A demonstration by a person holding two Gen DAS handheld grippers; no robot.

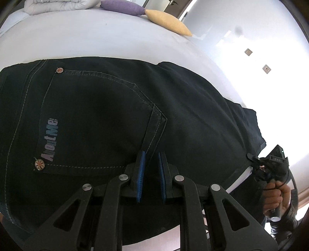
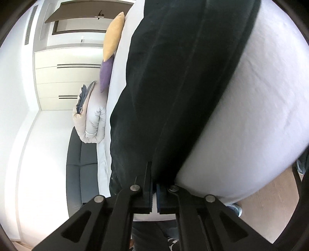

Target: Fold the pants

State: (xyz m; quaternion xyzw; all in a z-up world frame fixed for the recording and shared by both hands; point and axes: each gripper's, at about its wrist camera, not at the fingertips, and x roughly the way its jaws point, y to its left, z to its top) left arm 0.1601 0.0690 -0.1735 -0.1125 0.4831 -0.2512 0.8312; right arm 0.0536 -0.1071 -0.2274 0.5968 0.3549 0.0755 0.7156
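Dark navy pants [image 1: 100, 108] lie on a pale lilac bed [image 1: 96, 38], back pocket with "AboutMe" print facing up. My left gripper [image 1: 150, 154] has its blue pads closed on the waistband by a belt loop. In the right wrist view the pants [image 2: 173, 86] stretch away over the bed [image 2: 251, 115]. My right gripper [image 2: 154, 173] is shut on the leg end of the pants. It also shows in the left wrist view [image 1: 253, 158], pinching the hem at the bed's edge.
A purple cushion [image 1: 123, 7] and a yellow cushion [image 1: 168, 22] lie at the bed's far side beside a folded quilt [image 1: 58, 5]. A dark sofa [image 2: 81, 164] and white drawers [image 2: 67, 77] stand beyond the bed. Wooden floor [image 2: 270, 208] is below.
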